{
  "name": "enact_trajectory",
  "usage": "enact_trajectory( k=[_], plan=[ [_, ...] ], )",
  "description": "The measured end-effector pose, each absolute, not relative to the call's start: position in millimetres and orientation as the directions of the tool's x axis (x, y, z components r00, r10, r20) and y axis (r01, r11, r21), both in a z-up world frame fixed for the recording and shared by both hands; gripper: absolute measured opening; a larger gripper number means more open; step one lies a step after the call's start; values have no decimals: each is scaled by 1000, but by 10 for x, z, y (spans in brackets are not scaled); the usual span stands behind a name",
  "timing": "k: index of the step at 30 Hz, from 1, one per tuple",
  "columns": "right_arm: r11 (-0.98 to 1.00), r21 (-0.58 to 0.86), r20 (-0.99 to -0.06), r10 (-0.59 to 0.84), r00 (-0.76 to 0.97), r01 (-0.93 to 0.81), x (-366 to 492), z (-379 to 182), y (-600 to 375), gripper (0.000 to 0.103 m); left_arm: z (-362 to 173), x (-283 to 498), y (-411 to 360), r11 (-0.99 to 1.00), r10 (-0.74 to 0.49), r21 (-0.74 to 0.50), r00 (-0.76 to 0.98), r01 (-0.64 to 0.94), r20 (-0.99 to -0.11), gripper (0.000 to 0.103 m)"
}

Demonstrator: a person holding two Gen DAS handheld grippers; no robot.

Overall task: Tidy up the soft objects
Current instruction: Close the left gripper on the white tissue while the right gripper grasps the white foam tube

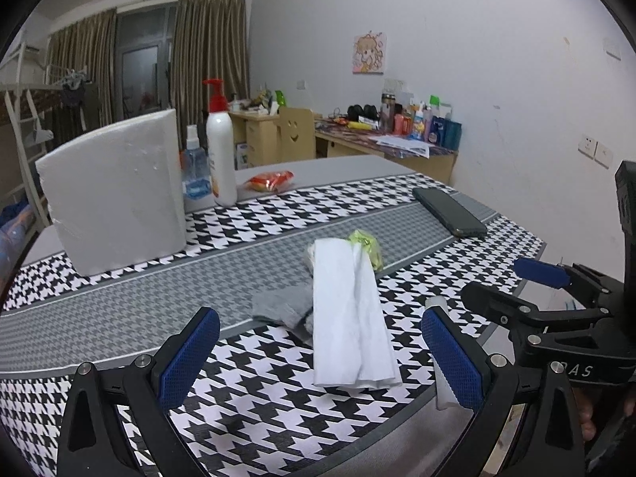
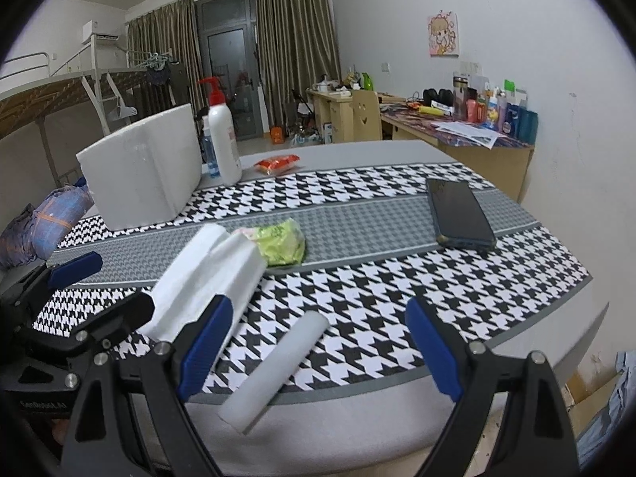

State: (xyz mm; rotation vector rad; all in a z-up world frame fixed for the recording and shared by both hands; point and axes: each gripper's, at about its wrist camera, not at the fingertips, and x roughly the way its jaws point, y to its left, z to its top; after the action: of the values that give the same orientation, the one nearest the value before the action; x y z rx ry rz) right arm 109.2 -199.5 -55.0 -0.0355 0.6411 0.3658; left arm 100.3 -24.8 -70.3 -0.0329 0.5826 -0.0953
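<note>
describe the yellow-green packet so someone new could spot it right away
Start at the houndstooth cloth on the table and follow its grey centre band. The yellow-green packet lies on that band, touching the far end of the folded white tissue stack. It is the only crinkly, brightly coloured thing there; the phone farther right is flat and dark.

Tablecloth [image 2: 357, 286] – woven cloth, matt, houndstooth print. Folded white towel [image 1: 349, 318] – soft, fibrous, matt; grey sock [image 1: 284, 310] beside it, knit cloth. White roll [image 2: 274, 373] smooth, matt, prob. foam. Green packet [image 2: 284, 244] crinkly glossy plastic film. Phone [image 2: 459, 214] glossy, smooth. Foam box [image 1: 115, 194] – pebbly matt styrofoam. Pump bottle [image 1: 220, 155] smooth plastic. Gripper pads [image 1: 187, 357] blue, textured; frames black matt plastic w/ metal bolts.
</note>
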Motion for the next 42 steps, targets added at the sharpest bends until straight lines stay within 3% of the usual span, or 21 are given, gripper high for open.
enact_trajectory(
  k=[6,15,17,31,42],
  plan=[
    [940,103,-619,317,718,-327,1111,-638,-2045,92,-758,1046,-274,994,-113,-64,814,93,-570,102],
    [940,107,-652,313,691,-325,1126,-750,-2046,92,-882,1155,-372,990,-134,-51,772,131,-621,77],
    [942,106,-662,306,684,-319,1143,-787,-2044,92,-904,1165,-402,989,-141,-48,763,142,-630,65],
    [937,120,-677,318,663,-327,1158,-835,-2026,92,-1011,1147,-497,979,-177,-46,720,197,-671,9],
    [930,117,-686,329,649,-347,1143,-849,-1939,92,-919,1056,-423,975,-208,-76,745,208,-634,6]
  ],
)
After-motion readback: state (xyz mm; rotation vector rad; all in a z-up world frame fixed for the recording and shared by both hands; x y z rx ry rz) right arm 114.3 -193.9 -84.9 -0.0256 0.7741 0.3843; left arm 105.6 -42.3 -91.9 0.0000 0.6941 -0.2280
